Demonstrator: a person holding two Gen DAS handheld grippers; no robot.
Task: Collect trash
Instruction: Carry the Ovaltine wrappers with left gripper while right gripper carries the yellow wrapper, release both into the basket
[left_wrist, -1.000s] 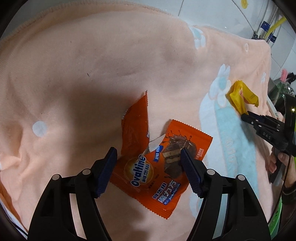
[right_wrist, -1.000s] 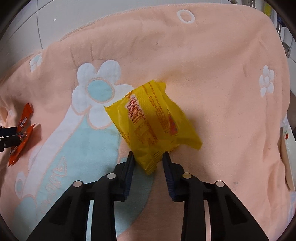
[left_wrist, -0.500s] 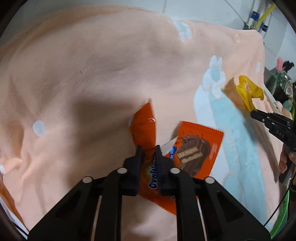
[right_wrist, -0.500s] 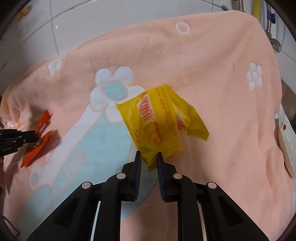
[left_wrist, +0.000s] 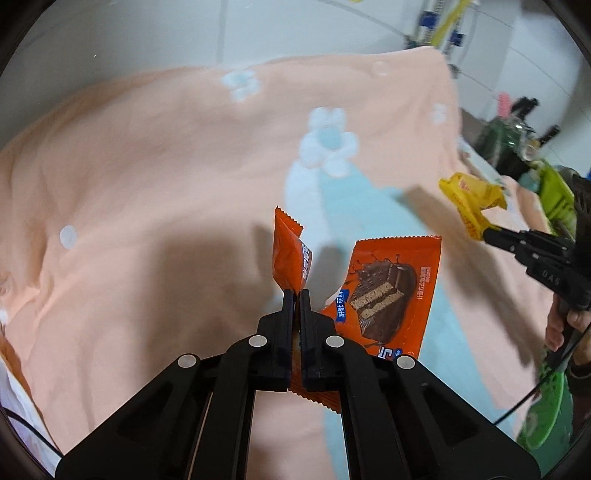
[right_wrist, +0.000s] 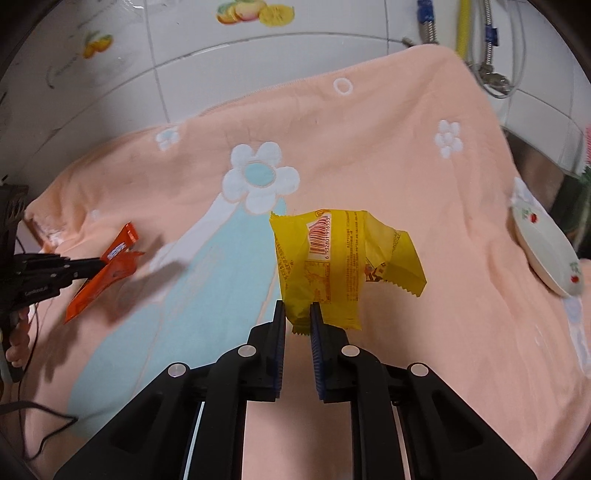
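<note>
Two pieces of trash are already picked up from the peach flowered towel (right_wrist: 369, 155), which serves as the landmark here. The left gripper (left_wrist: 295, 295) is clenched on the orange wrapper (left_wrist: 388, 295), pinched at a folded part so that it is held clear above the towel, to the left of the large white-and-blue flower (right_wrist: 260, 177). The right gripper (right_wrist: 297, 310) is clenched on the lower edge of the yellow wrapper (right_wrist: 332, 266), which is held above the towel just below and right of that flower. No other wrapper is seen lying on the towel in either view, so the gathering stage is judged done for what is visible. What is left is the disposal: both wrappers are still to be carried off and dropped. No bin is clearly made out; only a white dish (right_wrist: 546, 254) is seen at the towel's right edge.
</note>
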